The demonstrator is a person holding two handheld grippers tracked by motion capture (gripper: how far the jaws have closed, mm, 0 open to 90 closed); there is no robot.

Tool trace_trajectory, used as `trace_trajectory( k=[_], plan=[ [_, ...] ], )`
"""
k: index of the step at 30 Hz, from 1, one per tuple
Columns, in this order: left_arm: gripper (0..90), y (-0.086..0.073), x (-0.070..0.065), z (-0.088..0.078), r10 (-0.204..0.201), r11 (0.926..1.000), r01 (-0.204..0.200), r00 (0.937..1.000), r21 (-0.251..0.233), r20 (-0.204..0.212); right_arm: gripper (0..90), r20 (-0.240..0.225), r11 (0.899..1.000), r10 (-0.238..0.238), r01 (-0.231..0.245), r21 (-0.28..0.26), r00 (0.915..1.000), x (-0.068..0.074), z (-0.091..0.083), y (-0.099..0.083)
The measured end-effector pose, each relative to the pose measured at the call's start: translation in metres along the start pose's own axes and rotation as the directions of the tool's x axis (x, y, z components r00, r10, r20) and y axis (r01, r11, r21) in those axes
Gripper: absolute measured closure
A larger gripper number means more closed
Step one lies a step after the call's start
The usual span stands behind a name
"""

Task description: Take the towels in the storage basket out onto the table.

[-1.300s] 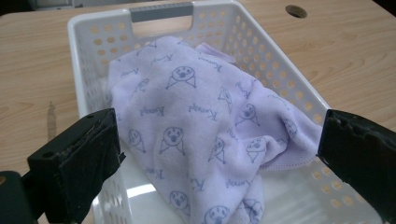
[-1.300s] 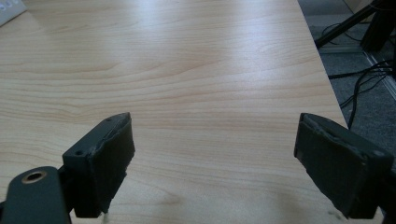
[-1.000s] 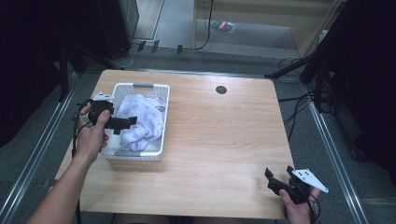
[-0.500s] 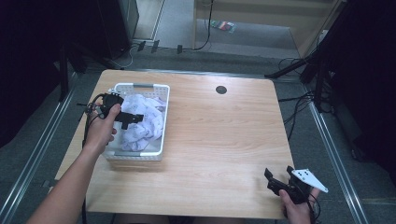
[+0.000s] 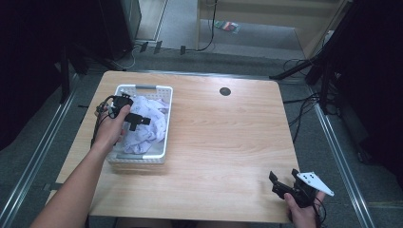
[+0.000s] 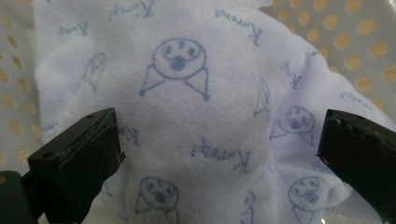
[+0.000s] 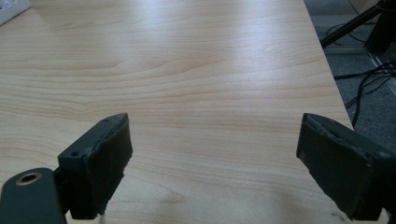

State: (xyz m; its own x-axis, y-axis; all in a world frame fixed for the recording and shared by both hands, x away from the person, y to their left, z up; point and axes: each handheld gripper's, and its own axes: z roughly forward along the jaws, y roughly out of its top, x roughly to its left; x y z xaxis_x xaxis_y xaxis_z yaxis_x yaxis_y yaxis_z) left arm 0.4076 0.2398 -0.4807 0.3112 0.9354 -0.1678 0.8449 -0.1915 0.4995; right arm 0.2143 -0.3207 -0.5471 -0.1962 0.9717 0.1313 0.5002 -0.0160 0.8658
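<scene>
Your left gripper [image 5: 135,119] is over the white basket [image 5: 161,142], which sits at the left side of the wooden table [image 5: 228,137]. Jaws spread wide, nothing between them yet. In the left gripper view the white cloth [image 6: 196,116] is right ahead of the left gripper [image 6: 219,154], bunched into a rounded lump, with one jaw on each side of it and a gap on both sides. The cloth has a pale blue print of small faces and script lettering. The perforated basket wall [image 6: 355,42] shows behind it at both edges.

From above, the cloth [image 5: 147,128] is crumpled inside the basket and covers most of its floor. Your left hand [image 5: 111,128] wraps the gripper body, with the cable looping off the basket's left rim.

Your right gripper [image 5: 285,185] is at the near right corner of the table, well apart from the basket, jaws wide open and empty. Its view shows the right gripper [image 7: 212,158] over bare table [image 7: 196,70], with the right table edge and floor cables [image 7: 369,79] beyond. A round dark grommet [image 5: 225,91] sits near the far edge of the table.
</scene>
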Motion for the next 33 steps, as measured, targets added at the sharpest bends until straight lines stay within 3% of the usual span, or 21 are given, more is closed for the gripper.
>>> trace_trajectory(
  k=[2,13,16,18,19,22,25,33],
  plan=[
    [0.0,0.001,0.001,0.004,-0.012,0.9998,0.012,0.9999,0.017,0.007,10.7,0.0,1.0,0.0,0.0,0.0,1.0,0.0,0.0,0.0],
    [0.0,0.0,-0.008,0.018,0.031,0.9962,-0.026,0.9977,0.084,-0.061,10.7,-0.001,1.0,-0.001,0.001,0.002,1.0,0.0,0.0,0.0],
    [0.0,-0.001,-0.011,0.026,0.047,0.9914,-0.032,0.9925,0.127,-0.113,10.7,0.001,1.0,0.0,0.0,0.003,1.0,0.0,0.0,0.0],
    [0.0,-0.004,-0.015,0.034,0.083,0.9869,-0.057,0.9825,0.151,-0.167,10.7,0.001,1.0,-0.002,0.002,0.001,1.0,0.0,0.0,0.0],
    [0.0,-0.004,-0.016,0.036,0.096,0.9859,-0.068,0.9779,0.153,-0.186,10.7,0.001,1.0,-0.002,0.002,0.001,1.0,0.0,0.0,0.0],
    [0.0,-0.006,-0.019,0.039,0.109,0.9853,-0.079,0.9727,0.152,-0.205,10.7,0.001,1.0,-0.001,0.001,0.002,1.0,0.0,0.0,0.0],
    [0.3,-0.011,-0.021,0.042,0.134,0.9847,-0.102,0.9621,0.141,-0.238,10.8,0.003,1.0,0.001,-0.001,0.004,1.0,0.0,0.0,0.0],
    [16.5,-0.012,-0.021,0.038,0.12,0.9882,-0.089,0.9576,0.124,-0.262,10.9,0.003,1.0,-0.003,0.003,0.006,1.0,0.001,0.0,0.0]
  ],
)
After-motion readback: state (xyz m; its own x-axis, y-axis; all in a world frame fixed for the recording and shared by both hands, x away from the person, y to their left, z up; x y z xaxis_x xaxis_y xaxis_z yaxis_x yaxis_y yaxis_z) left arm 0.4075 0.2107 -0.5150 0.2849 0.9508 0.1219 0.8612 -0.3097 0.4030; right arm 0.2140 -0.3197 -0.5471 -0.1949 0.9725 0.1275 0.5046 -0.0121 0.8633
